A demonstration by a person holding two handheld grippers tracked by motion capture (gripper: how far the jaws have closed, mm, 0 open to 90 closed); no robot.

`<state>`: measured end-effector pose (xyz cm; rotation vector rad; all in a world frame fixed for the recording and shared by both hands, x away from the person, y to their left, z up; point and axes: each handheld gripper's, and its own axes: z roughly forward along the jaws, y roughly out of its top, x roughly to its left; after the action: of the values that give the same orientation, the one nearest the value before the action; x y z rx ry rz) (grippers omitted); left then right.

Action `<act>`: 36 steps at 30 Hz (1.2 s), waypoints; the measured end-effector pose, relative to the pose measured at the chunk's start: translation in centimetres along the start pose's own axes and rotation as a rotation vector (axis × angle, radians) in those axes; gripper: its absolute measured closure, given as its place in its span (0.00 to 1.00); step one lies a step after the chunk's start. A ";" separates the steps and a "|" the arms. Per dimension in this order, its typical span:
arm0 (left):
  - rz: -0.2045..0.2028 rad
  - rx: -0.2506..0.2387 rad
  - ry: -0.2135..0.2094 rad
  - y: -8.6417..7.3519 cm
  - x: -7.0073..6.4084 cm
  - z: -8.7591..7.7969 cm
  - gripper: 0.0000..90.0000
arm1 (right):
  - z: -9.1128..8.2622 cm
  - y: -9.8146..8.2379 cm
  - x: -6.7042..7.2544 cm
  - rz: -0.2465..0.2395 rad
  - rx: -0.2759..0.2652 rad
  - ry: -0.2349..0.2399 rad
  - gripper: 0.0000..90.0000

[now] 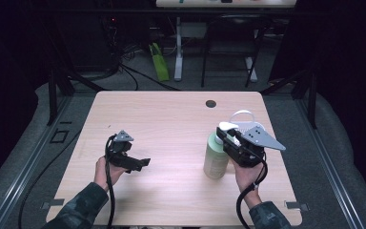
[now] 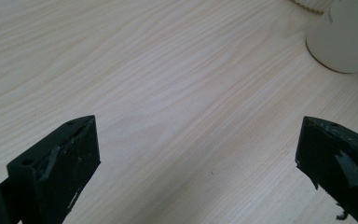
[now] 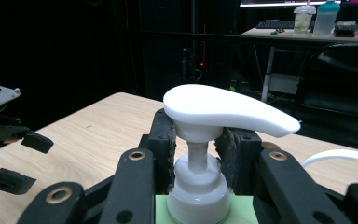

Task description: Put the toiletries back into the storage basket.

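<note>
A: The pale wooden table (image 1: 171, 124) lies mostly bare, dark floor around it.

B: And the pump bottle (image 1: 216, 157)?

A: Light green, white pump head, standing lower right of the high view. The right gripper (image 3: 196, 140) is clenched on its neck.

B: The left gripper (image 2: 198, 154)?

A: Jaws wide apart, grasping nothing, lower left.

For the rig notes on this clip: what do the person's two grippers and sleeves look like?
Both the left gripper and the right gripper are black, blocky, with two flat jaws. Each carries a grey three-cornered plate with small holes, and trails a black cable. The sleeves are dark camouflage-patterned.
</note>
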<state>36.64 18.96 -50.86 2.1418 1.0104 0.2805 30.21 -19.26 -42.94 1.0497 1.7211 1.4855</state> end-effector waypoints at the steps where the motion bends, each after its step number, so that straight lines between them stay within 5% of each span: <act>1: -0.003 -0.008 -0.010 0.0 0.0 -0.1 0.00 | 0.0 0.0 0.0 0.000 -0.002 0.001 0.76; 13: 0.001 -0.002 0.024 0.0 -0.1 -0.2 0.00 | -0.1 0.1 0.1 -0.016 0.005 0.014 0.76; 36: 0.017 0.017 0.023 -0.1 -0.1 -0.1 0.00 | -1.0 1.5 -0.2 -0.022 -0.015 0.034 0.76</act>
<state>36.52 18.94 -50.85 2.1685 1.0111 0.3066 29.69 -19.91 -41.29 0.9998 1.7363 1.5084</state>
